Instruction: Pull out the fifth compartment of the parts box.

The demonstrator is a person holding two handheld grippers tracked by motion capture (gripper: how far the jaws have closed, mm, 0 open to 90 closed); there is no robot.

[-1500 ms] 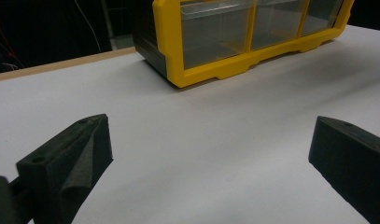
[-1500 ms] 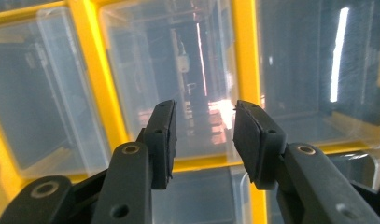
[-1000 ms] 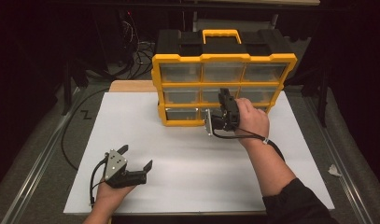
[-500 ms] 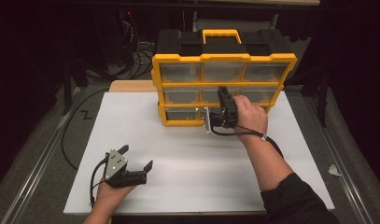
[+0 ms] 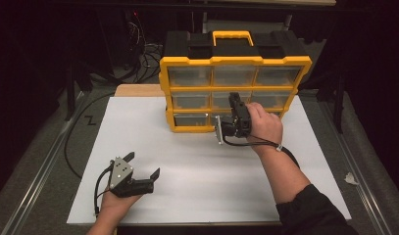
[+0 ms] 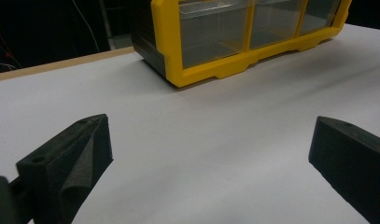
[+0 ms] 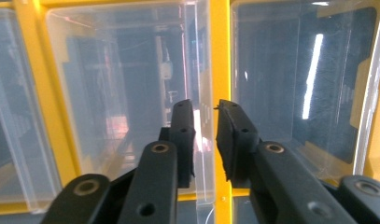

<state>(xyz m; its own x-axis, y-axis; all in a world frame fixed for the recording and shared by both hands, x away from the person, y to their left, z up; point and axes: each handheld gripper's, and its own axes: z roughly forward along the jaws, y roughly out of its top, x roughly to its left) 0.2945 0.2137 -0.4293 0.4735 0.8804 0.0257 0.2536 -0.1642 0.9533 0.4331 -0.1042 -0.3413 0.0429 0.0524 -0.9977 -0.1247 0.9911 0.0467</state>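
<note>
Here, my right claw (image 7: 205,112) is clenched on the clear front edge of a drawer (image 7: 131,107) in the yellow parts organiser (image 5: 235,61), which stands at the far side of the white counter (image 5: 197,161). My left claw (image 5: 142,164) rests released near the counter's front edge, well apart from the organiser.
</note>
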